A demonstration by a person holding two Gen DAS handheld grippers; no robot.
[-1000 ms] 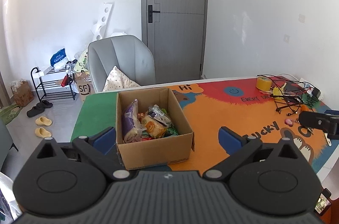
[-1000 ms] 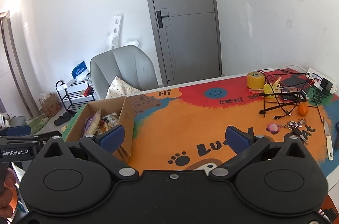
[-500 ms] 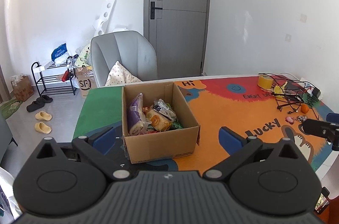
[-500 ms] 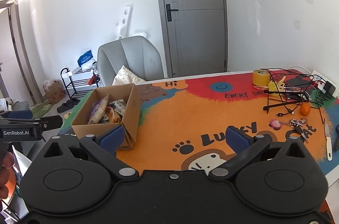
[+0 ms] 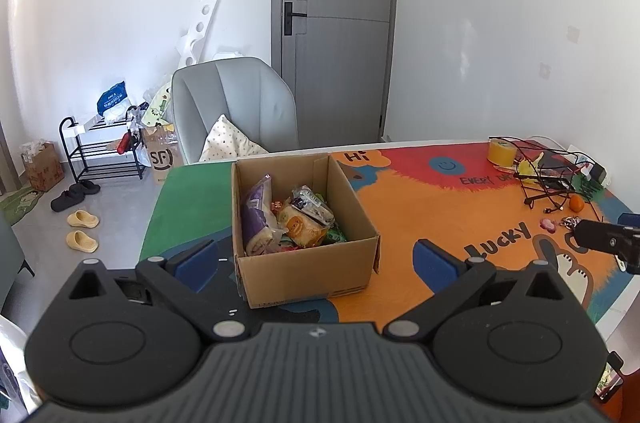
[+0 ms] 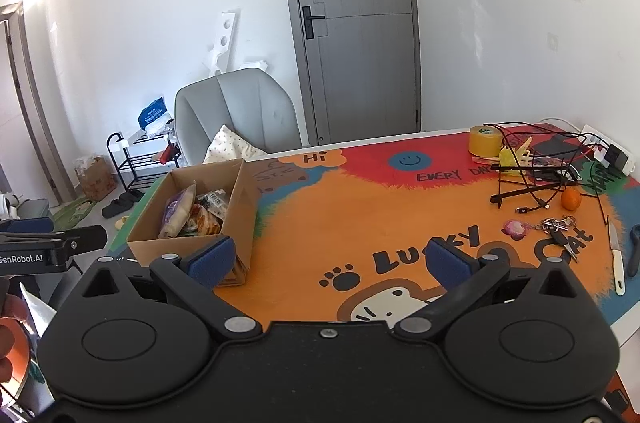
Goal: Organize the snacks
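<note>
From the left wrist, we hold our left gripper (image 5: 316, 255) spread wide and empty above the near edge of the table (image 5: 420, 207), straddling the cardboard box (image 5: 308, 275) from short of it. The risk we see: a reach into the box could snag its light wall and drag or tip it, since nothing braces it. Inside lie the snacks (image 5: 296, 219), a purple packet leaning on the left wall, wrapped pastries piled beside it, perhaps more underneath.

From the right wrist, our right gripper (image 6: 326, 261) also gapes empty, over the colourful mat (image 6: 360, 215), well apart from the tape, orange and keys at the far right. The box sits at its left, snacks inside.
</note>
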